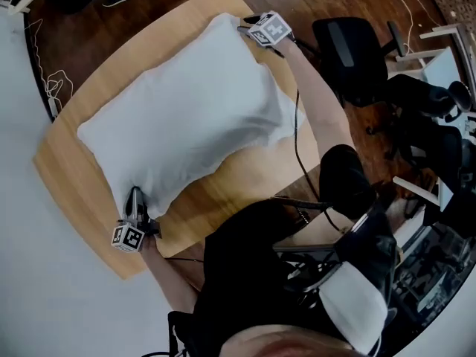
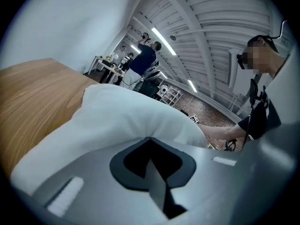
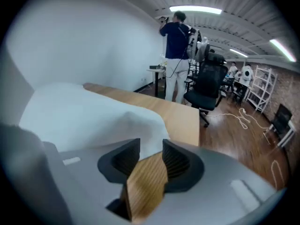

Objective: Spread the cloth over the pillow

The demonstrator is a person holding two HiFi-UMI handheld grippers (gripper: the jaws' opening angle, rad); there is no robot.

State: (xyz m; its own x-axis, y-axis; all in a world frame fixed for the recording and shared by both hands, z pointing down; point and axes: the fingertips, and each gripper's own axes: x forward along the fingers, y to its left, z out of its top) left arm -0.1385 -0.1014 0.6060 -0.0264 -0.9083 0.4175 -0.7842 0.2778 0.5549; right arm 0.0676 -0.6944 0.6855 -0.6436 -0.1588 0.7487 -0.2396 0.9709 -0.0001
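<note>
cloth: the white cloth point(image 1: 186, 110) is draped over the pillow and covers it completely, so only the puffy shape under it gives the pillow away

where it is: on the wooden table point(image 1: 245, 177), taking up most of the top. There's a strip of bare wood on the near side.

long axis: in the head view it runs diagonally, lower left to upper right, along the table's length

ends: one short end points at the lower left, the other at the upper right toward the office chair point(image 1: 353, 50)

left gripper: the left gripper point(image 1: 134, 195) sits at the near corner of the lower-left end. Jaws are fully together, tips right up against the cloth point(image 2: 126, 121). Honestly can't tell if a bit of fabric is pinched in there.

right gripper: the right gripper point(image 1: 247, 24) is at the diagonally opposite corner. Jaws are apart with only table wood showing between them point(image 3: 151, 146), and the cloth edge point(image 3: 84, 116) is just past the tips.

surface: light wood grain, rounded corners

room: dark wooden floor point(image 1: 149, 6), white curved wall, ceiling strip lights, a cable point(image 3: 239, 118) lying on the floor, and a person point(image 3: 176, 46) standing beyond the table's far end
</note>
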